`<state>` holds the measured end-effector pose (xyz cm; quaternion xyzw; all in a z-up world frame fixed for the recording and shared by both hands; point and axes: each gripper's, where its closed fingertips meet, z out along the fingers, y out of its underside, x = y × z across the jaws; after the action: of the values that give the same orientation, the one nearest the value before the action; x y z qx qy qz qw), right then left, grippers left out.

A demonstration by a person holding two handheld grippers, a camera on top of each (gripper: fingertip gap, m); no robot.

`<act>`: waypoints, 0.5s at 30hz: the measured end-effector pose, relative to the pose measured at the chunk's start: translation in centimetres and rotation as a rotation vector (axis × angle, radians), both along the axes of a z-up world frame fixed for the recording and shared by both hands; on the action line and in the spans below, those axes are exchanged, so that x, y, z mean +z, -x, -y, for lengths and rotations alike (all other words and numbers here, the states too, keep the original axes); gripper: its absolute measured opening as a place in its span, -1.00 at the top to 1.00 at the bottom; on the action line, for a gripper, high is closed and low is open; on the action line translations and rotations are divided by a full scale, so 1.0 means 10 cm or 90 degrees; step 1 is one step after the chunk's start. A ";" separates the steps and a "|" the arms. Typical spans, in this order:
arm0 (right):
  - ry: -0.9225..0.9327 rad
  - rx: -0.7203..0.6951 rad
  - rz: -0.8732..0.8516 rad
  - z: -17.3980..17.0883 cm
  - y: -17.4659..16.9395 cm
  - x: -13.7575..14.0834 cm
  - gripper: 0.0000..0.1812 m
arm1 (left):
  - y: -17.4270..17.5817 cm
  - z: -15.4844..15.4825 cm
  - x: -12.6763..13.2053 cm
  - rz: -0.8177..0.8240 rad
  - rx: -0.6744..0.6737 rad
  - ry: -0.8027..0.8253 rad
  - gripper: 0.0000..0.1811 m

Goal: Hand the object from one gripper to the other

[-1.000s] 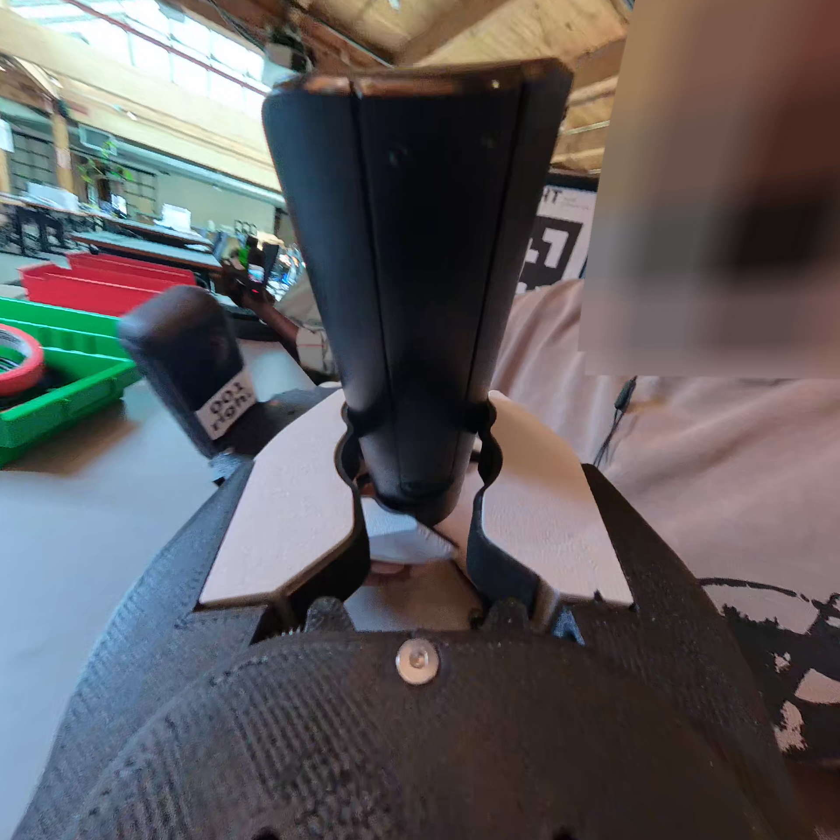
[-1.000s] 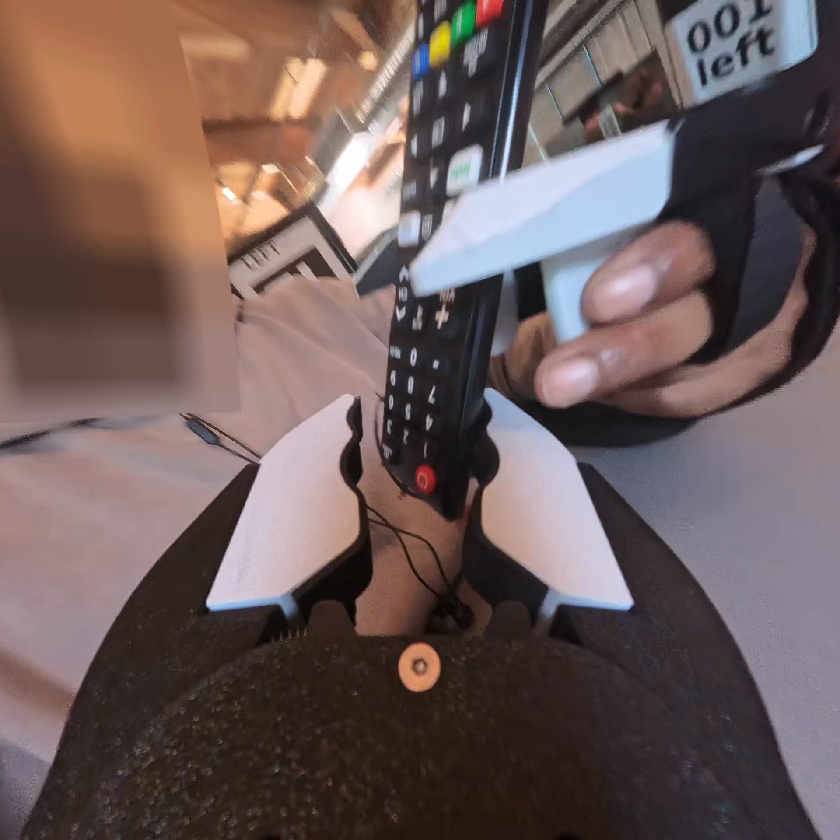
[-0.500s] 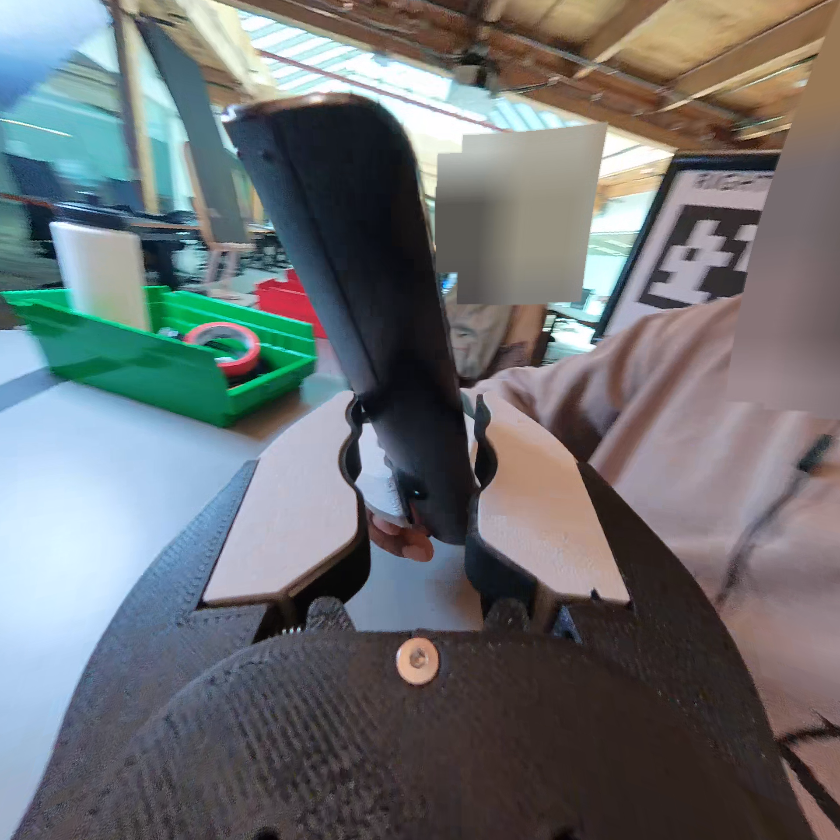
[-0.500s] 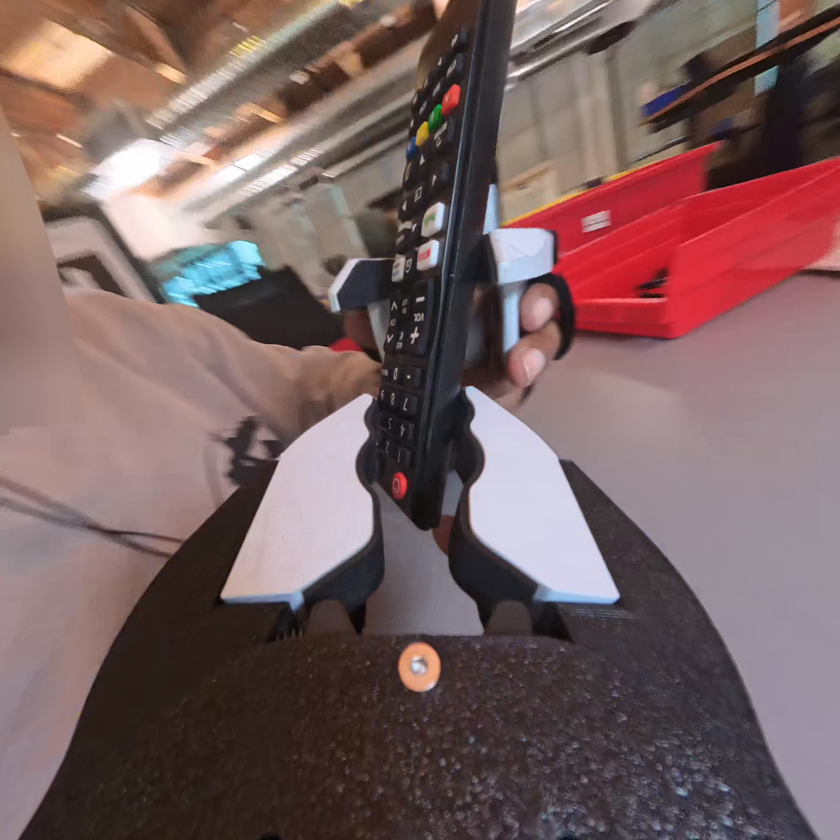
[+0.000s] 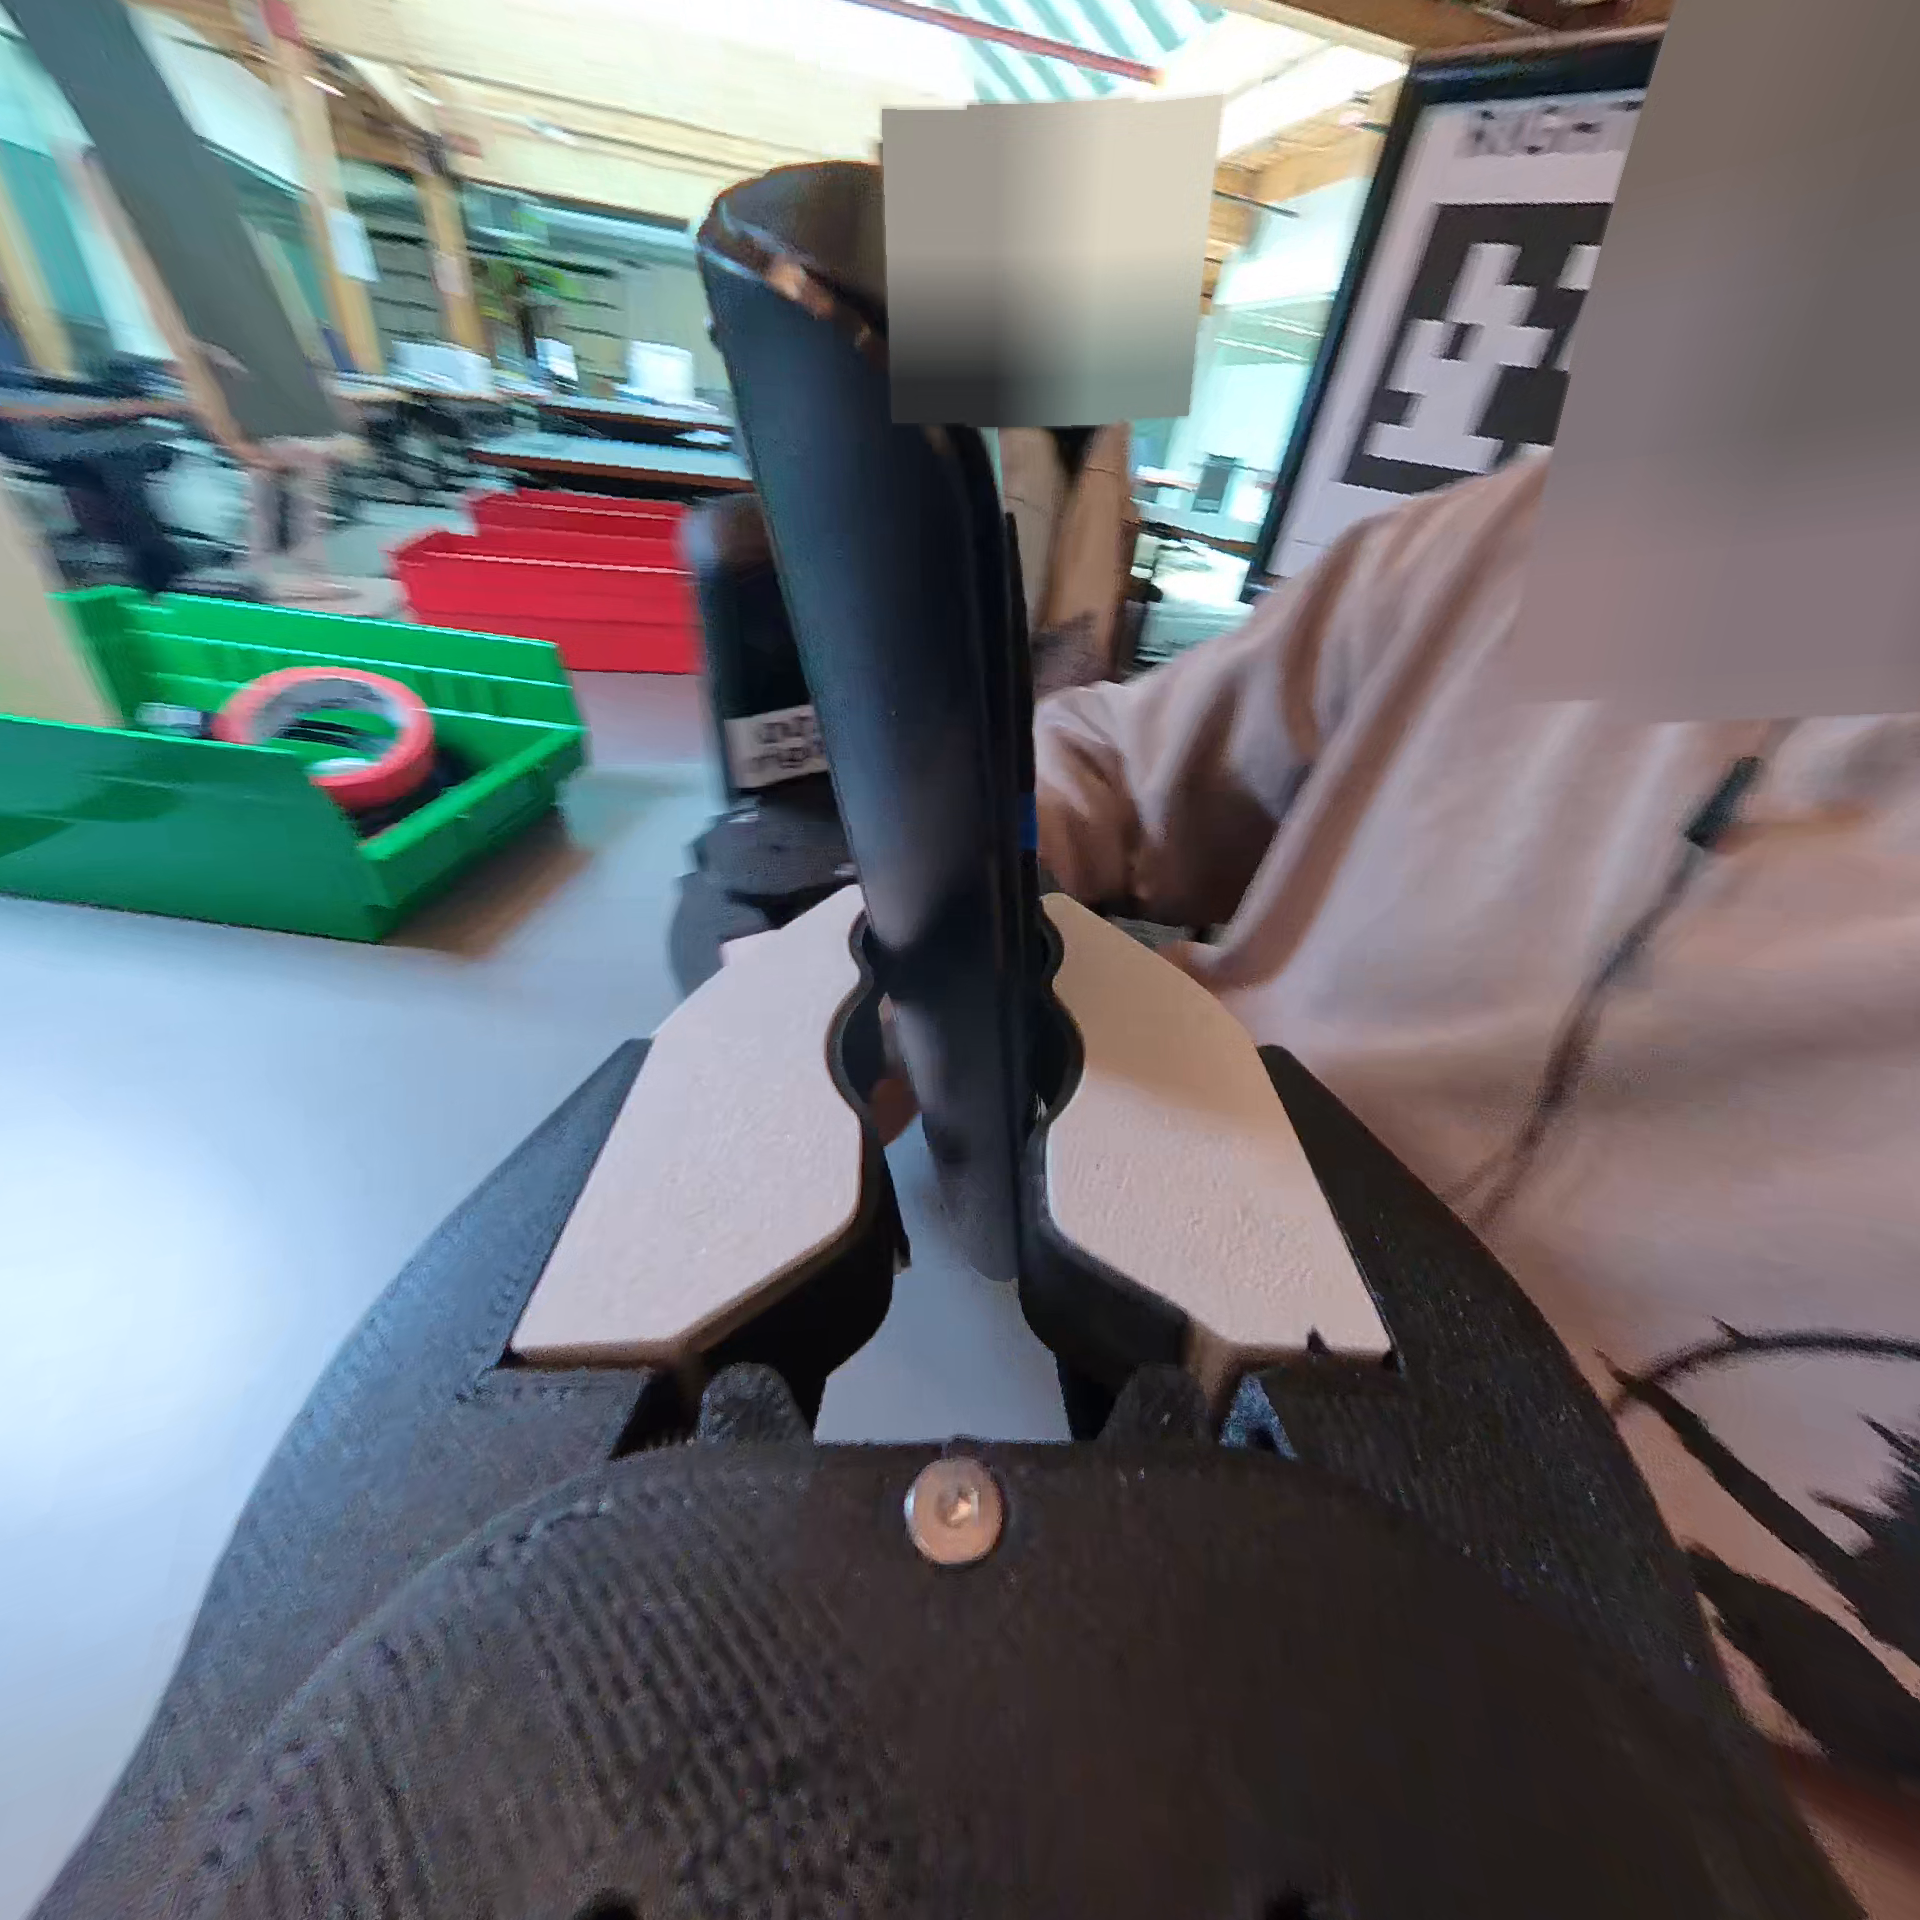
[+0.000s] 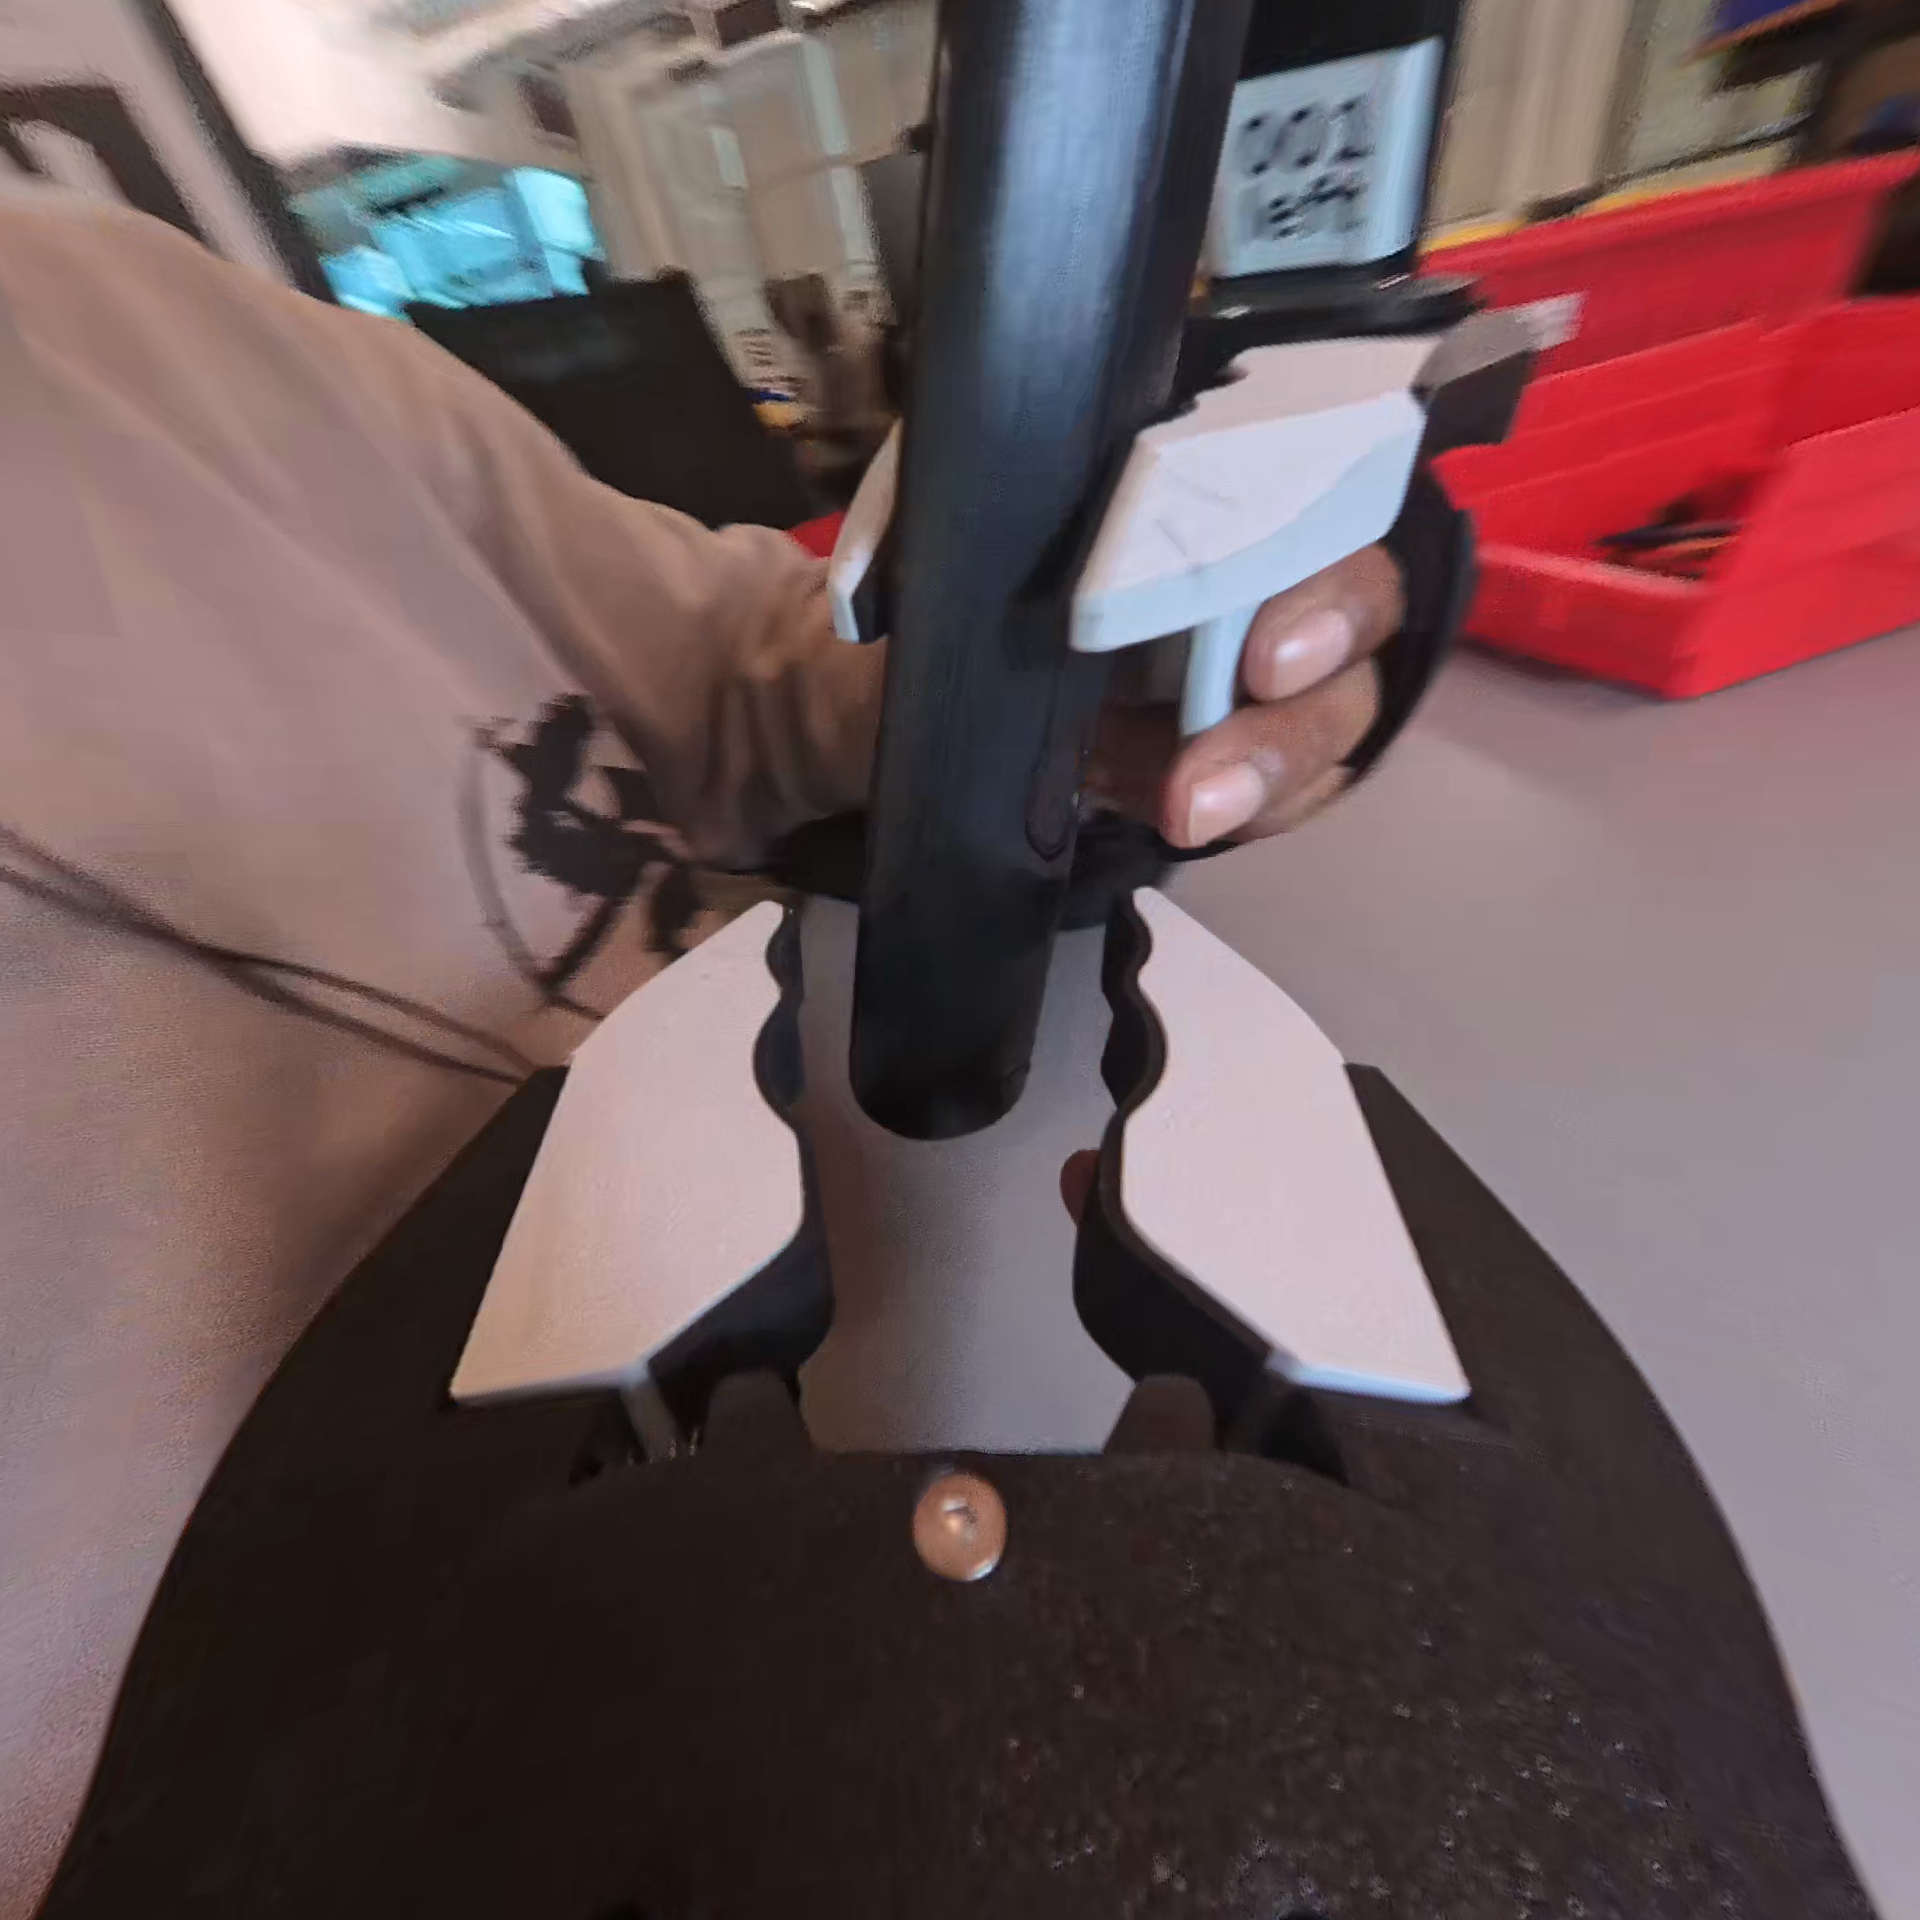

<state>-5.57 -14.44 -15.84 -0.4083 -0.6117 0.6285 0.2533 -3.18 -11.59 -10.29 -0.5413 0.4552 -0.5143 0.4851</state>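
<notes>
Left wrist view. A green bin (image 5: 312,831) stands on the grey table (image 5: 260,1143) at left, with a red tape roll (image 5: 332,727) in it. Red bins (image 5: 561,592) lie farther back. A person's beige sleeve (image 5: 1403,831) fills the right side, and a black-and-white marker board (image 5: 1455,312) stands behind it. The right gripper's black body shows only in part behind the remote; its fingers are hidden here. The left gripper (image 5: 956,1049) is clamped on the remote control (image 5: 883,675), both white fingers pressed against its sides near its lower end. The remote's long axis runs up and away from the camera, leaning slightly left. Its smooth black back and one side edge face the lens; no buttons show.

Right wrist view. The same beige sleeve (image 6: 364,623) covers the left, and red bins (image 6: 1714,468) sit on the grey table (image 6: 1558,935) at right. The remote control (image 6: 997,571) stands nearly upright, its rounded lower end hanging between the fingers of the right gripper (image 6: 956,1029). Those fingers stand apart with a clear gap on each side, touching nothing. Higher up, the left gripper (image 6: 977,561) pinches the remote from both sides, with a hand (image 6: 1278,707) on its trigger. The picture is motion-blurred. The remote appears plain glossy black here.
</notes>
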 end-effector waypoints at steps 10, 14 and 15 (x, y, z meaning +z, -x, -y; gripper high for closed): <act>0.216 0.279 0.075 0.58 -0.17 0.06 0.34 | -0.18 0.46 -0.03 0.037 -0.214 0.023 0.72; 0.201 0.286 0.055 0.62 -0.19 0.07 0.44 | -0.22 0.48 -0.03 0.044 -0.234 0.039 0.72; 0.198 0.270 0.051 0.59 -0.17 0.08 0.44 | -0.20 0.46 -0.02 0.048 -0.229 0.045 0.72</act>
<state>-3.89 -20.31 -15.06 -0.3296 -0.5887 0.7376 0.0260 -1.14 -16.19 -10.47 -0.4483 0.5081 -0.6280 0.3828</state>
